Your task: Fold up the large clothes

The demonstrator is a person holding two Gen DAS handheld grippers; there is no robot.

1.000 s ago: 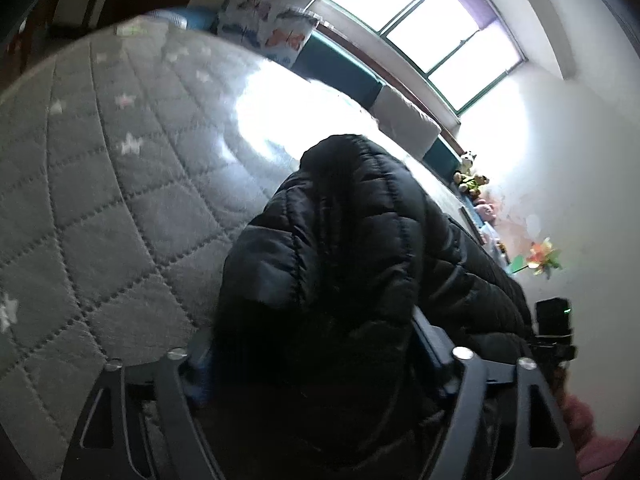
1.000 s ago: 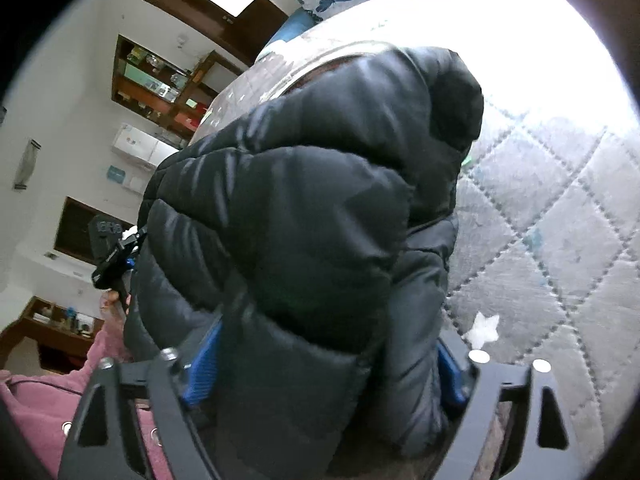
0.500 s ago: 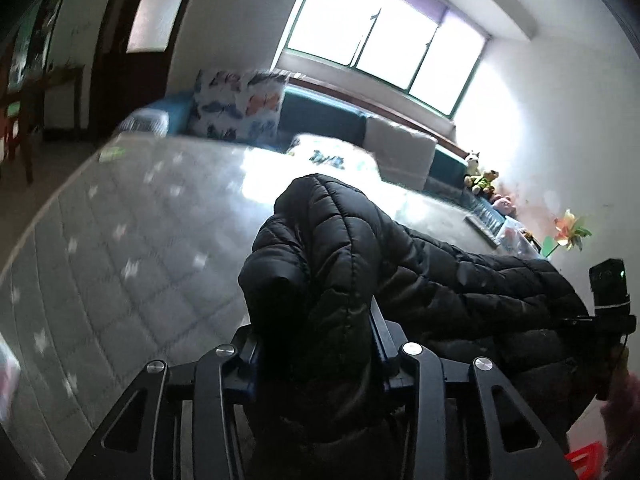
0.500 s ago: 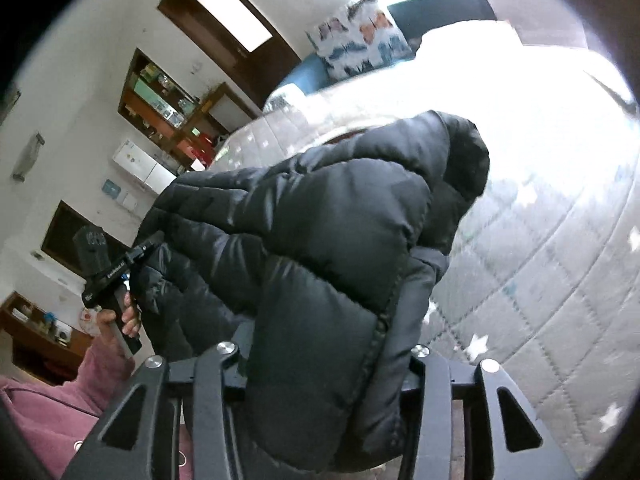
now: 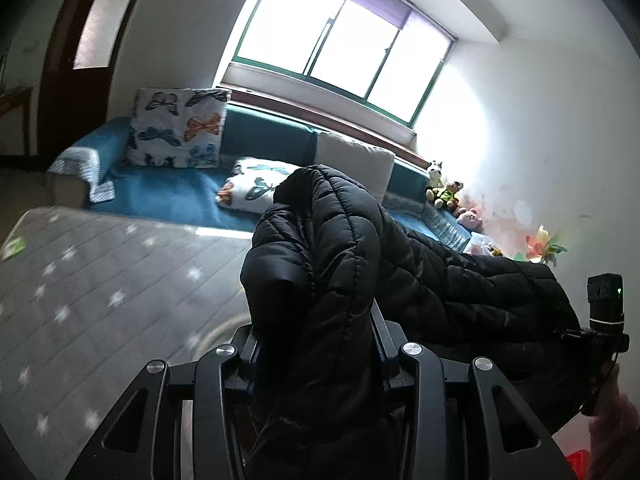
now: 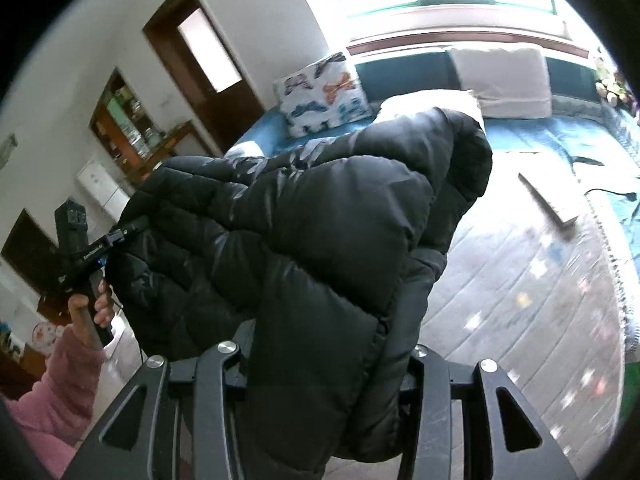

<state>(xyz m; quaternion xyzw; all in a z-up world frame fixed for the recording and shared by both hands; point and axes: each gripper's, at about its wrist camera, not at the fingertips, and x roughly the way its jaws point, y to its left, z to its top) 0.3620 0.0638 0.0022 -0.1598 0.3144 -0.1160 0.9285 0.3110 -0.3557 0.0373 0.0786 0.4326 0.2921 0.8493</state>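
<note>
— What did each gripper hold?
— The left gripper (image 5: 316, 344) was clamped on a bunched fold of the black puffer jacket (image 5: 344, 264), and the right gripper (image 6: 328, 364) gripped another thick fold of it (image 6: 320, 240). The jacket hung between them, above the grey quilted mattress (image 5: 100, 280).
— What blocked the view?
— The jacket's bulk hid both sets of fingertips. Beyond lay a blue sofa (image 5: 168, 188), a butterfly cushion (image 5: 178, 128) and a window (image 5: 340, 36).

Both wrist views look down close over the jacket (image 5: 340, 264) they share
</note>
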